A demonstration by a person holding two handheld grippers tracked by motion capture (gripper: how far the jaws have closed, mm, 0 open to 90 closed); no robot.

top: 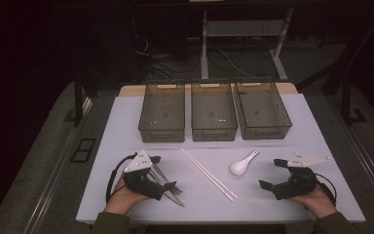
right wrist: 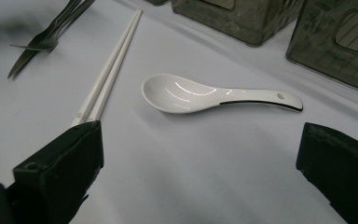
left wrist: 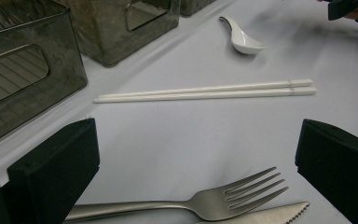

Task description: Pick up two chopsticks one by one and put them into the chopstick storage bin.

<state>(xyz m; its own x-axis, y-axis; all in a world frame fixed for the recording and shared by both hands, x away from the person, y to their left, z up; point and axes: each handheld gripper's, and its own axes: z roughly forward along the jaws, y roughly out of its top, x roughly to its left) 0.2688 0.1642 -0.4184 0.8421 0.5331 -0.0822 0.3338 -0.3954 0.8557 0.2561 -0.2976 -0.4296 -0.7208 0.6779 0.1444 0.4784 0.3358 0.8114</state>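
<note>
My left gripper (top: 163,174) rests open at the front left of the white table (top: 126,126). A steel fork (left wrist: 233,198) and a serrated knife (left wrist: 279,215) lie on the table between its wide jaws, untouched. My right gripper (top: 271,174) lies open at the front right with nothing between its jaws. A white ceramic spoon (right wrist: 191,93) sits just ahead of the right gripper (right wrist: 196,140). A pair of white chopsticks (top: 208,174) lies diagonally in the middle, between the fork (top: 168,185) and the spoon (top: 243,164).
Three smoky see-through bins stand in a row at the back: left bin (top: 161,111), middle bin (top: 213,111), right bin (top: 263,109). A hand holds each gripper at the table's front edge. Dark floor, cables and a desk frame (top: 205,44) lie beyond.
</note>
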